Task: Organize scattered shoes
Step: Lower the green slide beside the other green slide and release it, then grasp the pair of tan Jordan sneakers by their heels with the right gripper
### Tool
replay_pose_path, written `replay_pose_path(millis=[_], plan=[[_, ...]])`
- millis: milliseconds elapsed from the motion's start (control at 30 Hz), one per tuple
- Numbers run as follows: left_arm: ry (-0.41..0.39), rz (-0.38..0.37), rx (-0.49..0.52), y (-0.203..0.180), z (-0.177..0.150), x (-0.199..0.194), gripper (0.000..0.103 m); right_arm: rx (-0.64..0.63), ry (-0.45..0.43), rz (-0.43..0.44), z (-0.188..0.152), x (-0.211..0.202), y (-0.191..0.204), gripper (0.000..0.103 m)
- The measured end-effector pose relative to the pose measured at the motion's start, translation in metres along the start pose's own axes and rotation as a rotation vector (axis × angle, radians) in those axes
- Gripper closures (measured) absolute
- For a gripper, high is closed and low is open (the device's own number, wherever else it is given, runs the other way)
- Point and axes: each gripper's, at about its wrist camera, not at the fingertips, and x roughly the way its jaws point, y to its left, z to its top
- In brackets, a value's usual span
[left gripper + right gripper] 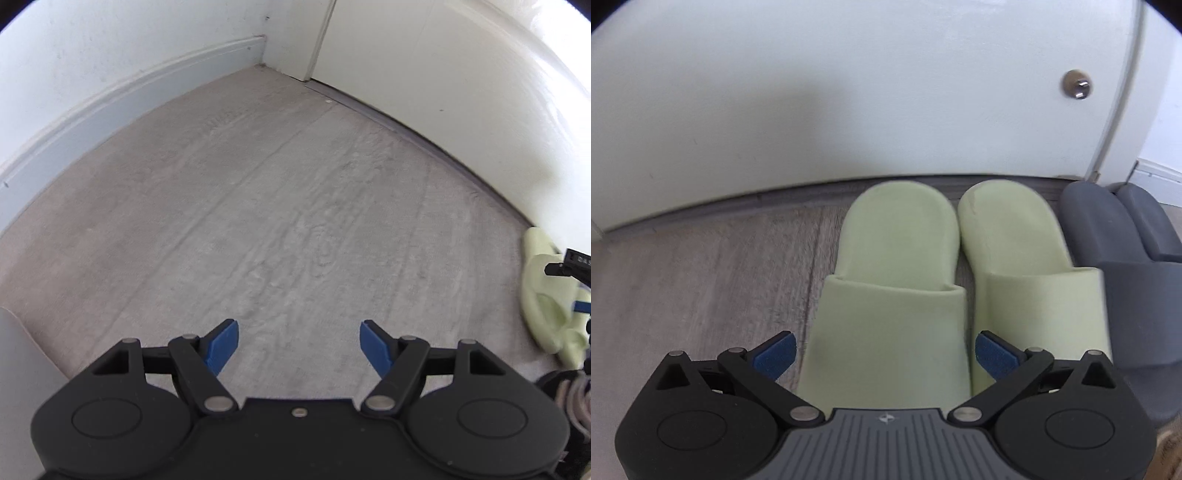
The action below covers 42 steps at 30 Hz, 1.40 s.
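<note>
Entry: shoe row along the white door (849, 110).

Item 1: pair of pale green slide slippers, left slipper (890, 291) and right slipper (1030, 280). They lie flat on the grey carpet (701, 280), just beside each other with a thin gap, rounded ends close to the door's threshold strip. Long axes run away from the right wrist camera toward the door, near parallel; the straps are at the near end, so the toes appear to point back at the camera and the heels at the door.

Item 2: pair of dark grey slides (1123, 254), just right of the green pair, same orientation, partly cut by the frame edge.

Right gripper (884, 354): jaws spread wide on either side of the left green slipper's strap, blue pads not touching it, nothing clamped.

Left gripper (298, 345): jaws apart, empty, over bare carpet near the room corner.

Status: 2 pairs appear aligned. A dark shoe with pale laces (569, 402) at the left view's lower right edge probably remains to sort; its pose is unclear.
</note>
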Motion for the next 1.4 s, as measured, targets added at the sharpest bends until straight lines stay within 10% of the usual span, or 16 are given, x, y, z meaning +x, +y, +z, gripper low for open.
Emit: replay_pose_path(millis=[267,667,1067,1400], plan=[[-0.062,-0.152,0.079,-0.014,-0.010,-0.027,0.030,-0.117,-0.159,-0.130,-0.045,-0.157,-0.049,0.001],[-0.096,-0.182,0.187,-0.039,-0.021,-0.036,0.030,0.048,-0.198,-0.347,-0.122,-0.298,-0.151,0.001],[-0.123,-0.136,0.391,-0.111,-0.059,-0.058,0.030,-0.003,-0.219,-0.174,-0.147,-0.277,-0.232,0.002],[-0.141,-0.273,0.382,-0.323,-0.122,-0.067,0.029,-0.023,-0.146,0.094,-0.111,-0.156,-0.295,0.003]])
